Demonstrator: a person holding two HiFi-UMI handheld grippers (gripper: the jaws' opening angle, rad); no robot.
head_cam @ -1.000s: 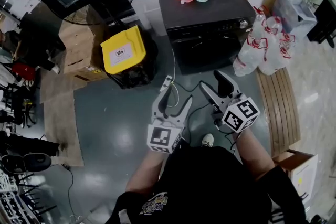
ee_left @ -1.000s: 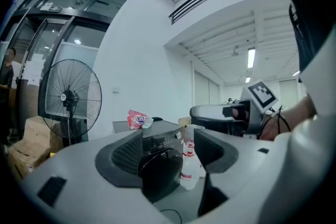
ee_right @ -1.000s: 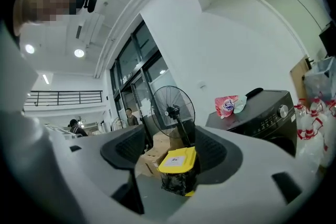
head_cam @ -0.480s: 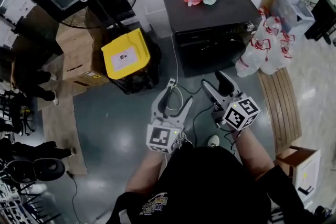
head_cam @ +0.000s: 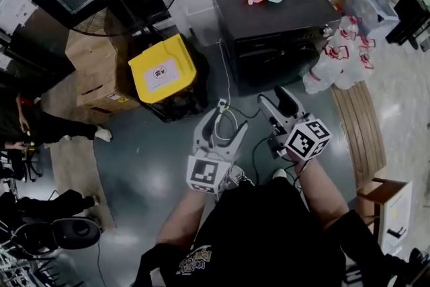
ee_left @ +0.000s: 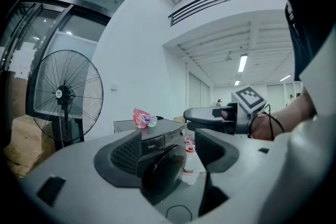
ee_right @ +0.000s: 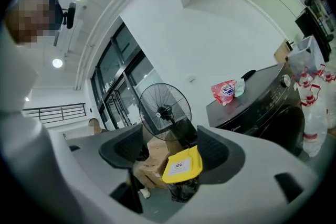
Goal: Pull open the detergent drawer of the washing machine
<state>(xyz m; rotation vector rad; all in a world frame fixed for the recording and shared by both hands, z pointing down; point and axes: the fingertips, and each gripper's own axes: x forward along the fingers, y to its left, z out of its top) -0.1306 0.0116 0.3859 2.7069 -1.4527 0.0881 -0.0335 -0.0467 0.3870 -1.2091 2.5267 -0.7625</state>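
Not started: the drawer looks shut and nobody is near it.

The washer (head_cam: 275, 17) stands by the wall, across the floor from the person. The left gripper (head_cam: 228, 119) and the right gripper (head_cam: 274, 96) are held out in front, well apart from the washer. The left jaws are spread wide and hold nothing. The right jaws are opening and hold nothing too. The drawer (ee_left: 151, 143) seems to sit at the left of the washer's top front strip. All the work is left: walk up, grab the drawer, pull it out.
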